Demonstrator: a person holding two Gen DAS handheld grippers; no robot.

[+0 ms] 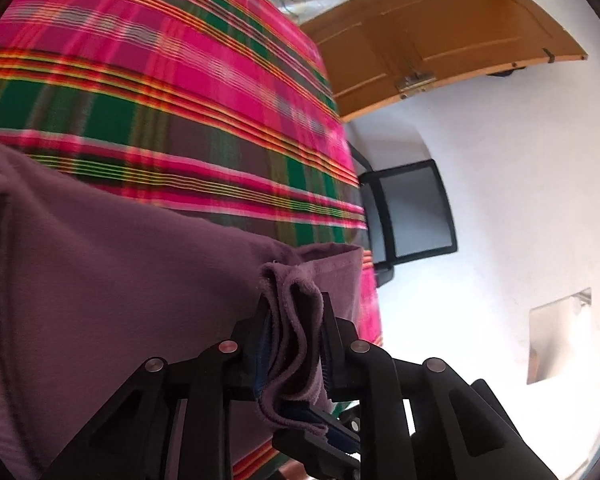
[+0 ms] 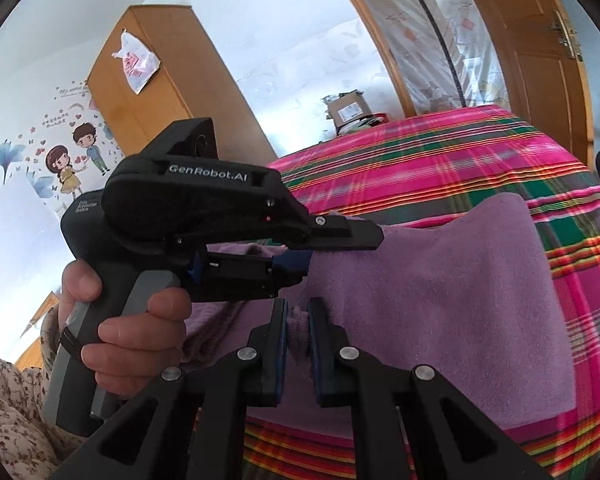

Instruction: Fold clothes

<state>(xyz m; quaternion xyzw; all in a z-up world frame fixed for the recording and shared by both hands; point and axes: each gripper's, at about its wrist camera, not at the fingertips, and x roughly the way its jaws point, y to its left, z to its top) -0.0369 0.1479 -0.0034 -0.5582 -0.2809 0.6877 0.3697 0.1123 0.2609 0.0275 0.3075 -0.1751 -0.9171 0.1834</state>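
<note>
Between my left claw's jaws sits a bunched hem of the soft purple garment; my right claw pinches another fold. Limp, light fleece, I judge; grip edges.

"GenRobot.AI" in pale letters along the top of the black plastic handheld left gripper. Small white lettering on its dark rear housing, too small to read. Cursive "My…" heading the cartoon-couple wall sticker; red print on the white plastic bag, illegible.
</note>
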